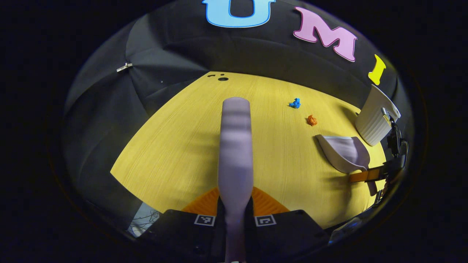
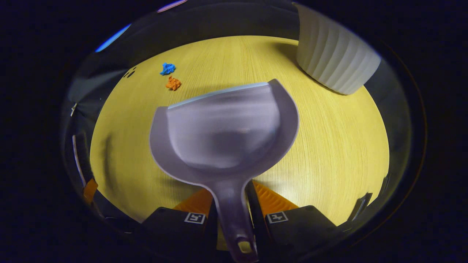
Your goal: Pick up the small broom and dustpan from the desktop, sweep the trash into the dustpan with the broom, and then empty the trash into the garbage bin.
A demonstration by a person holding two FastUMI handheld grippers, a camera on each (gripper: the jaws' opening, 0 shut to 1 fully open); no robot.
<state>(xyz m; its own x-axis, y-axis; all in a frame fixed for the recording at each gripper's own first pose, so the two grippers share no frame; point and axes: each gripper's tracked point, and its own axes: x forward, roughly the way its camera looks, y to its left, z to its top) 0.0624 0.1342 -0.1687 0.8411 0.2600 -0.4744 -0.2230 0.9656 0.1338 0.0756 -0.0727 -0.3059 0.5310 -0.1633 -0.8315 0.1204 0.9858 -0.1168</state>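
Left hand-held gripper [image 1: 234,219] pinches the broom [image 1: 235,146] by its handle; the pale lilac body juts forward above the counter [image 1: 175,146]. Right hand-held gripper [image 2: 234,219] clamps the dustpan [image 2: 225,135] handle, with the pan's mouth facing away toward the trash. Pickup looks done. Blue scrap [image 2: 168,68] and orange scrap [image 2: 173,83] lie close together on bare counter, well apart from the pan lip, so sweeping is not begun. White ribbed garbage bin [image 2: 334,62] stands at the far right, awaiting the emptying.
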